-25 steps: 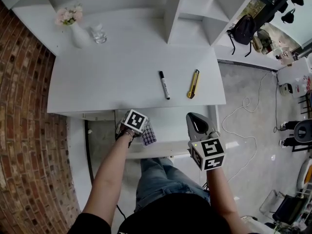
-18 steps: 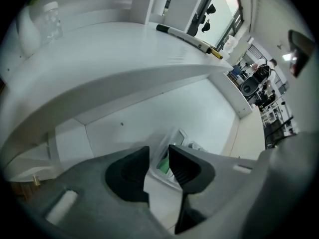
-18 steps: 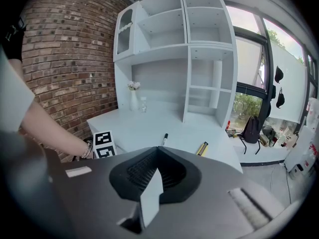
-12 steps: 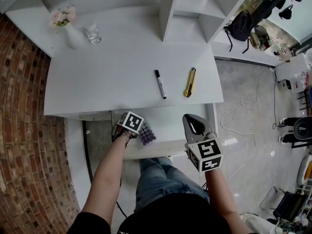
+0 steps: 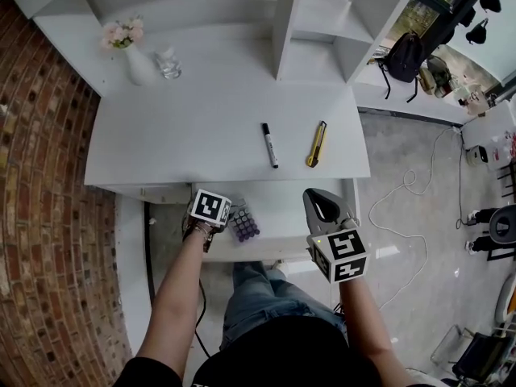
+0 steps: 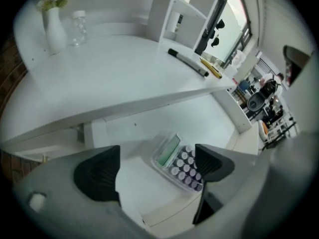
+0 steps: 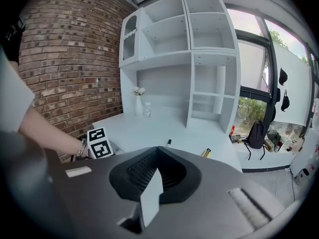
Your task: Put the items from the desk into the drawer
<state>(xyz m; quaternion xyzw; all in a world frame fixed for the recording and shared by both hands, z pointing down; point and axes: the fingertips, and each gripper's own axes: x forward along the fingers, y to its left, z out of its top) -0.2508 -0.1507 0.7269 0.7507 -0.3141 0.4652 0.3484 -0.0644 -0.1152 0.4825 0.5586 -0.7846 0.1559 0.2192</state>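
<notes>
Head view, white desk (image 5: pixel 201 127), brick wall (image 5: pixel 44 216)

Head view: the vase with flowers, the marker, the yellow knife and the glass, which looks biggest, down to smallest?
1. Vase with flowers.
2. Marker and yellow knife: alike in length, the knife slightly wider, so no ranking between them.
3. Glass, smallest.

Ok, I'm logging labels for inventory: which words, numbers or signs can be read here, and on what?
No text can be read.
calculator keys and display: too blurred.
black pen, utility knife: print too small, if any.
marker cubes: square patterns only, no words.
</notes>
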